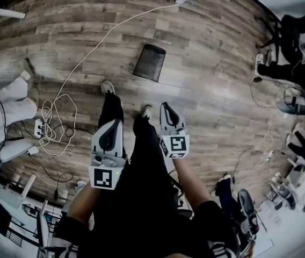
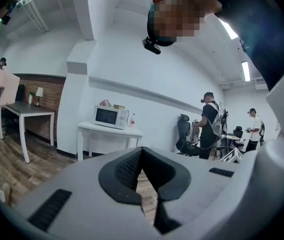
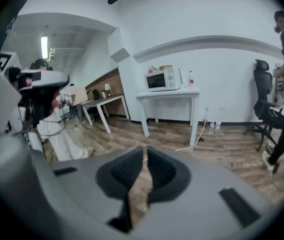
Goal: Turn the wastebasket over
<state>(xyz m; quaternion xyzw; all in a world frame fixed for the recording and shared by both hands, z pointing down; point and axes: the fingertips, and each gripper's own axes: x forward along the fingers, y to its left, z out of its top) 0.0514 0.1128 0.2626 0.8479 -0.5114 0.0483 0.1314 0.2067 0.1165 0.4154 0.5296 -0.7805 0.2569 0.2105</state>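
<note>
A wood-plank floor fills the head view, and you stand on it in dark trousers looking steeply down. In the left gripper view a white desk stands against a white wall and carries a white microwave. Two people with backpacks stand farther right near a dark office chair.

The wastebasket, dark and mesh-sided, sits on the floor ahead of you, beyond your shoes. Whether it stands upright or upside down cannot be told from here. It is well apart from both tools and lies farther out in the direction they point. Across the view it falls between the two, a little nearer the right one. Nothing touches it.

Your left tool is held out in front of your left leg with its marker cube toward you. Its jaws are closed together at the tips with nothing between them, and only floor shows through the gap behind the tips. Your right tool reaches slightly farther forward beside your right leg. It is closed in the same way and empty.

A long white cable runs across the floor from the upper right and ends in loose loops at your left. The loops lie next to a white power strip. Your left shoe is planted between those loops and the wastebasket, and your right shoe is just beside the right tool's tip.
</note>
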